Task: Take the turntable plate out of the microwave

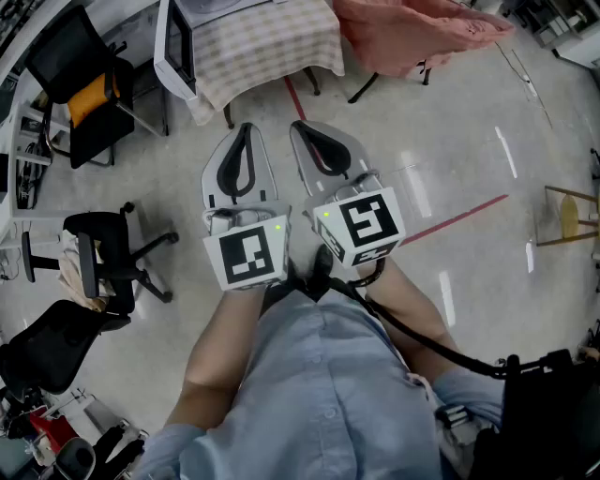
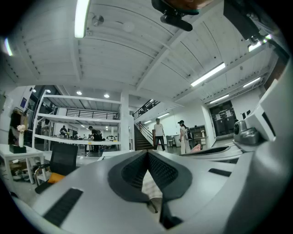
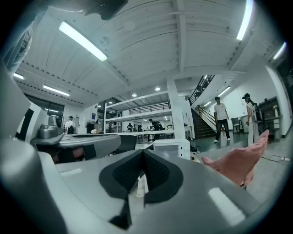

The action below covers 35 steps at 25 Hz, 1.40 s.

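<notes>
The left hand-held gripper (image 1: 246,127) and the right hand-held gripper (image 1: 298,124) are held side by side close in front of the person's pale blue shirt (image 1: 328,394), both level and pointing toward the bench (image 1: 272,42). Each has its jaws together – the dark ridged pads meet at the tips with nothing between them, as each gripper view shows.

The bench lies ahead of them, well apart across open floor (image 1: 441,150), and is draped in a checked cloth (image 1: 281,56). The white microwave (image 1: 176,42) sits at the bench's left edge with its dark front turned to the left of the head view. The turntable plate cannot be made out in any view.

Beyond the bench's right edge a pink cloth (image 1: 412,28) covers another surface. A black office chair with an orange cushion (image 1: 80,94) stands on the floor left of the bench.
</notes>
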### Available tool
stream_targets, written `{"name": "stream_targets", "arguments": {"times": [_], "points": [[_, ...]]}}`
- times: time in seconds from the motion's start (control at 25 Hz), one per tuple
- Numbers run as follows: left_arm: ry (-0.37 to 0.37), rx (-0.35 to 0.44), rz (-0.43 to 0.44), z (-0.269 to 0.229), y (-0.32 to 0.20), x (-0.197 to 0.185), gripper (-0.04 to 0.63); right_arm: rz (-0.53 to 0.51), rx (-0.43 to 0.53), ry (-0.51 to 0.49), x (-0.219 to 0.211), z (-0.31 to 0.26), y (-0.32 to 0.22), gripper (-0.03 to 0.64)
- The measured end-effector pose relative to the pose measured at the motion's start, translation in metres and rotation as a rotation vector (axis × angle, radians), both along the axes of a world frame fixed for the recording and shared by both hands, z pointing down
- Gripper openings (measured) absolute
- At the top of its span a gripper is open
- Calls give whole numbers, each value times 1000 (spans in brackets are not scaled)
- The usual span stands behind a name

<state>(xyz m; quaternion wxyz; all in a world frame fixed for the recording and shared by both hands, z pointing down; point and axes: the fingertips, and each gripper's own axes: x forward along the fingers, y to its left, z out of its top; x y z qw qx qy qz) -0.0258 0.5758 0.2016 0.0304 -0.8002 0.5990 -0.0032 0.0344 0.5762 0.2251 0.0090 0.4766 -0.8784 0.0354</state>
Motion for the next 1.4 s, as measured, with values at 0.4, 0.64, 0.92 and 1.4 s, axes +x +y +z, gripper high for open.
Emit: {"name": "stream_targets", "arguments": {"times": [0.4, 0.64, 0.92, 1.4], "points": [[3, 29, -6, -2, -2, 13, 7, -6, 10, -16, 11, 0, -3, 0], [8, 19, -21, -1, -4, 26, 8, -24, -1, -51, 27, 2, -7, 0], [6, 24, -38, 1, -18, 30, 6, -52, -6, -48, 27, 3, -24, 0], [11, -1, -9, 21, -118, 10, 6, -51, -21, -32, 7, 21, -118, 0]]}}
